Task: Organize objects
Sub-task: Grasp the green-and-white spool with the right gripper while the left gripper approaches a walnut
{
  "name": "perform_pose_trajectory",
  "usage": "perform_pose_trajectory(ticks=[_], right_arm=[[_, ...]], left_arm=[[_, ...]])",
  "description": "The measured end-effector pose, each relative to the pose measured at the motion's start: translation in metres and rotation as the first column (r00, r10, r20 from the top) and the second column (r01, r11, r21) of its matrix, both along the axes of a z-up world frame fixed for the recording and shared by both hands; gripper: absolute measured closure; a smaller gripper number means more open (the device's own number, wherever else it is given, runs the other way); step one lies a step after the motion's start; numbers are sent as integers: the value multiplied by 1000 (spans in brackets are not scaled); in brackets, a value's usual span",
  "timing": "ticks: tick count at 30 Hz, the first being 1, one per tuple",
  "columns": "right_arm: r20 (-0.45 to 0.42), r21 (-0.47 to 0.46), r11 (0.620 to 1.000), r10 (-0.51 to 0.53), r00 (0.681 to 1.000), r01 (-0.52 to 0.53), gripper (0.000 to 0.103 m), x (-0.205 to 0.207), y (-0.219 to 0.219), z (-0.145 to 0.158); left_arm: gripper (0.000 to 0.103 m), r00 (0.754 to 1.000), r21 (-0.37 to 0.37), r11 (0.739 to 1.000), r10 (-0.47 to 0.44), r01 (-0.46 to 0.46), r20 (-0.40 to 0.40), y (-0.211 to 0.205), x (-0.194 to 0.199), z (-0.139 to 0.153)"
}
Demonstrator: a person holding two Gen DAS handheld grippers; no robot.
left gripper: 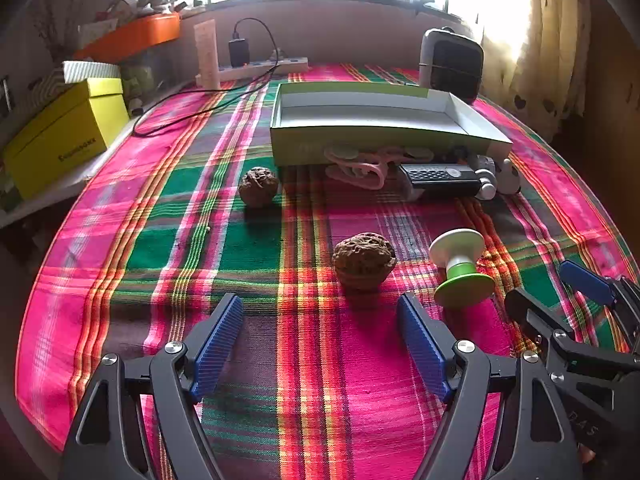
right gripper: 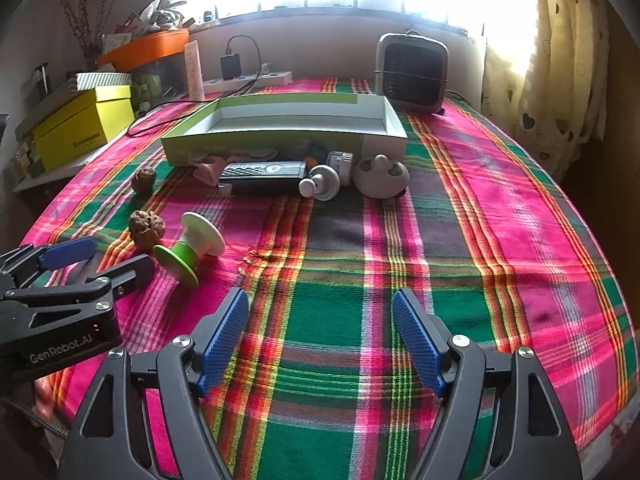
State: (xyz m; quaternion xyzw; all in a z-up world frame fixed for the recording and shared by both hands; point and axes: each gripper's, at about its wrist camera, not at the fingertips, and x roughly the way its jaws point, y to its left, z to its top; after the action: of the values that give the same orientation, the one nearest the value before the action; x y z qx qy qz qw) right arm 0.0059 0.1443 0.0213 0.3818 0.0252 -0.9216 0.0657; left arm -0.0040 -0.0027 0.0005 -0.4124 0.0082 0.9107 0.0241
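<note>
Left gripper: jaws spread wide, empty, above the plaid cloth.
Right gripper: jaws spread wide, empty.
Near walnut: at 12 o'clock of the left gripper.
Spool: at 3 o'clock of that walnut.
Far walnut: at 9 o'clock of the open box's front corner.

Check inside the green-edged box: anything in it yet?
The box shows only bare white walls and floor in both views. Its near wall hides the front strip of the floor, so that part stays unconfirmed.

cloth: pink-green plaid | spool: green-white | tray: lime-white
</note>
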Motion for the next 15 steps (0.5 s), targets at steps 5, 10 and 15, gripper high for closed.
perform_pose_trajectory(ticks=[5, 10, 15], right_arm=[[7, -12, 999, 35, 999, -35, 28, -1, -4, 0], [12, -17, 998, 54, 998, -54, 28, -1, -7, 0], [13, -14, 998, 54, 998, -54, 28, -1, -8, 0]], left_arm=[[24, 1000, -3, 1000, 1, -1, 3, 1, 0, 0], [24, 1000, 3, 1000, -2, 2, 6, -2, 1, 0], [24, 1000, 2, 1000, -1, 1, 6, -2, 1, 1]])
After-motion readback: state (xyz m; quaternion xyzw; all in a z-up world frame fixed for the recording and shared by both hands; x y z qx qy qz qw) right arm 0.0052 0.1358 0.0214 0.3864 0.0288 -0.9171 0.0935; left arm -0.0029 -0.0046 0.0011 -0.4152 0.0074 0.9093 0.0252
